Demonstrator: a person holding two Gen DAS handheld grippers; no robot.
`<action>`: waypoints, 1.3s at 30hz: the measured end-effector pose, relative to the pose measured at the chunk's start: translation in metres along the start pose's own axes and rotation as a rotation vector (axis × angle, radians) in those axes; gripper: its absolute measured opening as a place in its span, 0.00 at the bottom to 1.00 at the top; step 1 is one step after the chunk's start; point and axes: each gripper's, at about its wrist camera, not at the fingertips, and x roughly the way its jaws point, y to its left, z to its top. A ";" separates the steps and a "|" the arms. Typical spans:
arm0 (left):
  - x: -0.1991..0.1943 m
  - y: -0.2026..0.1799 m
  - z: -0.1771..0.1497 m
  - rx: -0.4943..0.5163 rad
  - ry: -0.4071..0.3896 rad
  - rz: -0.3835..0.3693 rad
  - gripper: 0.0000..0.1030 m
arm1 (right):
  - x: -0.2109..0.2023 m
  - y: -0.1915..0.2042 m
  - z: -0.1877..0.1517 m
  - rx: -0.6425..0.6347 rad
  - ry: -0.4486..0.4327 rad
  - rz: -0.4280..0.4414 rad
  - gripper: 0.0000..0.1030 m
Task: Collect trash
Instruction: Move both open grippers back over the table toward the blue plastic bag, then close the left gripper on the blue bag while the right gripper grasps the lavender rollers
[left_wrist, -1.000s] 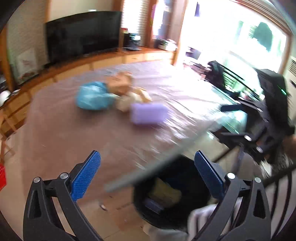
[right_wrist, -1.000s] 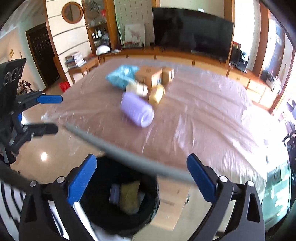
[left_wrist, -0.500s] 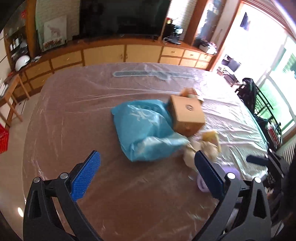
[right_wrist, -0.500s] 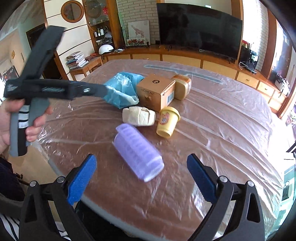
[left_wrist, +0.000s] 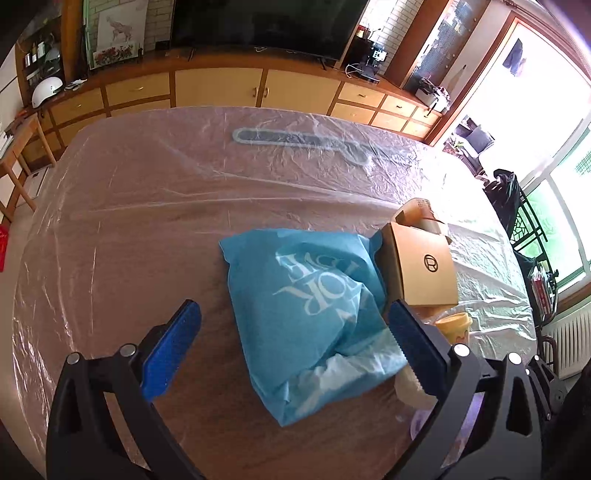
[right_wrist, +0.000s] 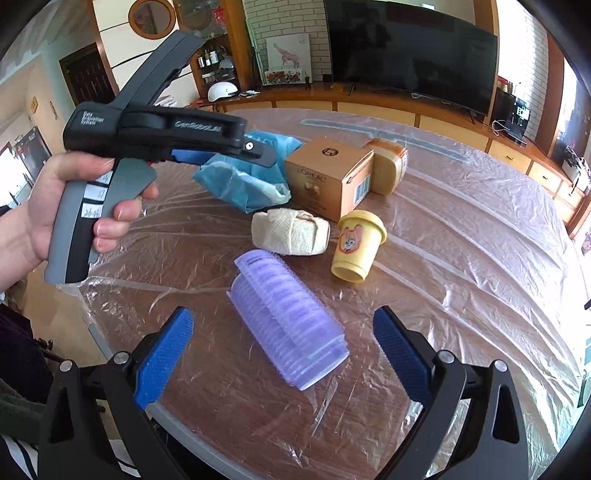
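Repositioning from bin to tabletop, within the last second. One second ago: both wrist views aimed down at a black bin under the table edge, already holding discarded items. Now: bin out of view, both tools up over the film-covered table (left_wrist: 147, 221) and facing the remaining trash.

Reference landmark: cardboard box (left_wrist: 421, 266).

Tool state:
- Left gripper (left_wrist: 293, 310): jaws spread wide, nothing held. Centred over the blue bag (left_wrist: 306, 306).
- Right gripper (right_wrist: 282, 314): jaws spread wide, nothing held. Centred over the purple ribbed roller (right_wrist: 288, 321).

Item locations, relative to the box as seen from the right wrist:
- Blue bag: immediately left of the box, touching it.
- Cream bandage roll (right_wrist: 290, 230): just in front of the box, left of the yellow cup.
- Yellow cup (right_wrist: 356, 247): just in front of the box, at its right corner, tipped slightly.
- Tan container (right_wrist: 388, 166): against the right side of the box.
- Purple ribbed roller: well in front of the box, lying on its side, nearest the table edge.

Meaning for the task: judged as one drop-off finished and the next pickup starting, with six items left on the table. Probable next targets: bag for the left tool, roller for the right.

Cautions: lower until both pads straddle the target before closing. Grip the roller across its ribs to prevent rolling. Pinch the bag at a bunched fold; loose film underneath is liable to be caught with it.
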 end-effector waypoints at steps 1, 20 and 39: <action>0.001 -0.001 0.000 0.005 0.003 0.000 0.98 | 0.001 0.000 0.000 -0.005 0.003 -0.002 0.93; 0.012 0.004 0.001 0.002 0.016 -0.069 0.75 | 0.026 0.007 -0.002 -0.074 0.041 0.023 0.66; -0.014 0.015 -0.012 -0.016 -0.027 -0.051 0.63 | 0.014 -0.008 0.005 -0.006 0.019 0.034 0.42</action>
